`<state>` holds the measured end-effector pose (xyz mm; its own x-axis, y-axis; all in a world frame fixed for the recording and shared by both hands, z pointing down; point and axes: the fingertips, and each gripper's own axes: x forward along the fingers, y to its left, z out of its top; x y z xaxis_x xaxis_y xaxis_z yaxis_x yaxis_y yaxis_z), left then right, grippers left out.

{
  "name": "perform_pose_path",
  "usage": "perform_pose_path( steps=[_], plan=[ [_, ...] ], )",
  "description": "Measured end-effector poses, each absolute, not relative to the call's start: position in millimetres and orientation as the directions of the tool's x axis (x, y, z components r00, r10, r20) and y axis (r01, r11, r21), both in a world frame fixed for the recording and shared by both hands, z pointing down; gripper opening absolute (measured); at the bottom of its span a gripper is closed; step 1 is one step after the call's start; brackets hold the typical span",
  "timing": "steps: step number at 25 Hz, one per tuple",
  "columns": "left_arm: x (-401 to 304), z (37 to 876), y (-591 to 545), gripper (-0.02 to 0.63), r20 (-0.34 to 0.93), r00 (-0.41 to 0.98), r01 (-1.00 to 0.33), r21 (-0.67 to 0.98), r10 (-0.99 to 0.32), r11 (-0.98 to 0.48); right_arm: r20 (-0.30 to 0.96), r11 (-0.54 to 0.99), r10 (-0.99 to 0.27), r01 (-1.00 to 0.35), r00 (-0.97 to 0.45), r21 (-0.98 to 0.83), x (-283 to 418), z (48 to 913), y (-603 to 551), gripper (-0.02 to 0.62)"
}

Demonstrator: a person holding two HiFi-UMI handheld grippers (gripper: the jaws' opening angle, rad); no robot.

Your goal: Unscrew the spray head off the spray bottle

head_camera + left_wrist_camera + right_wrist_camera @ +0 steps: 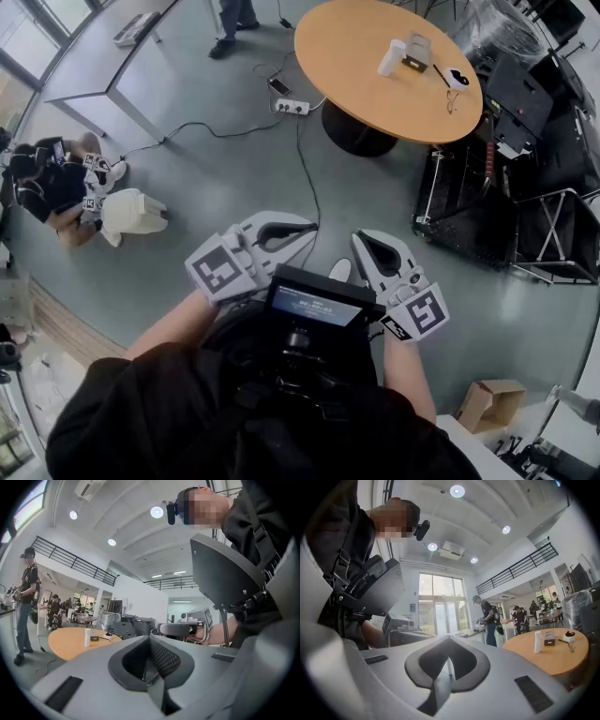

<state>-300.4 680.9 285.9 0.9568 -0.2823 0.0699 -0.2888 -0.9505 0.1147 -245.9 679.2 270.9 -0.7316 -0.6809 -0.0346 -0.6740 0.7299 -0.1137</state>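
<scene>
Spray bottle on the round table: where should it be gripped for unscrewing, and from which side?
Probably the white body of the spray bottle, below the head, with jaws level, coming from its left in the head view. It stands upright on the round table with that side open, while a small box sits close on its right. That leaves the head free to twist.

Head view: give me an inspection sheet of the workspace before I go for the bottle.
Surface: round wooden table, ahead of the grippers.
Job's things: white spray bottle upright on the table, in neither gripper.
Clutter: small box and black-and-white object beside the bottle.
Grippers: left gripper and right gripper empty, jaws together.
Cables: power strip and black cable on the floor before the table.
Surroundings: person crouched on the floor, black racks, cardboard box.
</scene>
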Motion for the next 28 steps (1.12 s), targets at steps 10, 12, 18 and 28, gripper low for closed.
perform_pose_path(
  steps=[10,12,18,28],
  plan=[
    [-220,276,638,0.006,0.064,0.949,-0.314,0.122,-0.308,-0.942,-0.021,0.769,-0.635,-0.63,-0.772,-0.109,-173,268,637,0.006],
    [-196,274,623,0.006,0.058,0.949,-0.316,0.116,-0.311,-0.942,-0.02,0.779,-0.624,-0.619,-0.781,-0.104,-154,267,622,0.006],
    [-128,268,591,0.006,0.049,0.942,-0.335,0.106,-0.331,-0.936,-0.011,0.811,-0.58,-0.576,-0.815,-0.1,-98,263,589,0.006],
    [-43,268,547,0.006,0.08,0.918,-0.395,0.084,-0.389,-0.915,-0.019,0.841,-0.533,-0.527,-0.846,-0.124,-11,268,547,0.006]
  ],
)
